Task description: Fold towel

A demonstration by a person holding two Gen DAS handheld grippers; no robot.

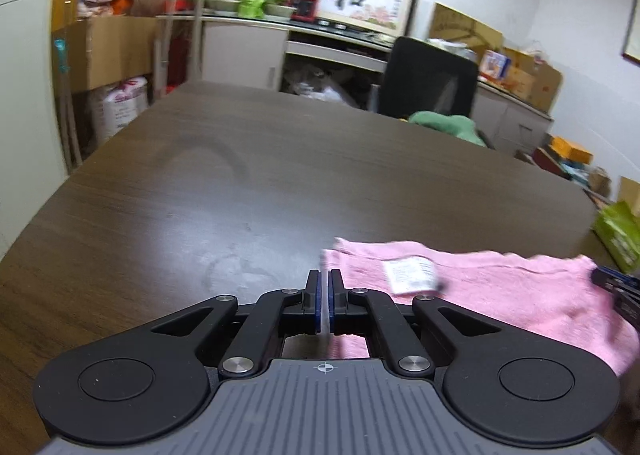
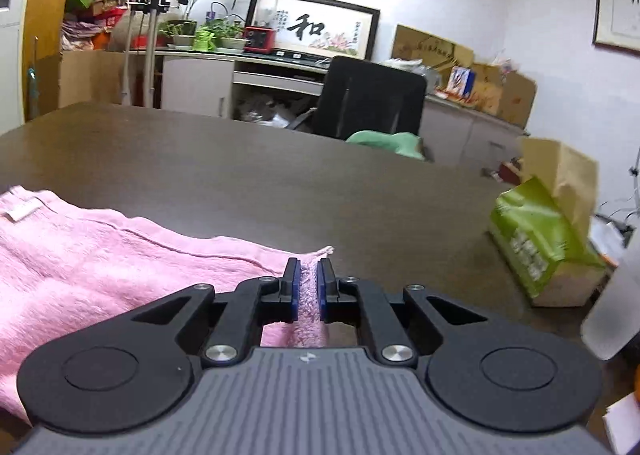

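A pink towel point(image 1: 500, 295) lies flat on the dark wooden table point(image 1: 240, 183), with a white label point(image 1: 412, 275) near its far edge. My left gripper point(image 1: 325, 283) sits at the towel's left edge; its jaws are almost together, with a thin pale sliver of cloth pinched between the blue pads. In the right wrist view the towel point(image 2: 100, 267) spreads away to the left. My right gripper point(image 2: 309, 275) is at its right corner, with a thick fold of pink cloth filling the narrow gap between the pads. The right gripper's tip point(image 1: 616, 287) shows at the towel's far right end.
A green cloth point(image 2: 384, 141) lies at the table's far edge in front of a black office chair point(image 2: 372, 95). A green and tan bag point(image 2: 548, 231) stands off the table's right side. Cabinets, boxes and plants line the back wall.
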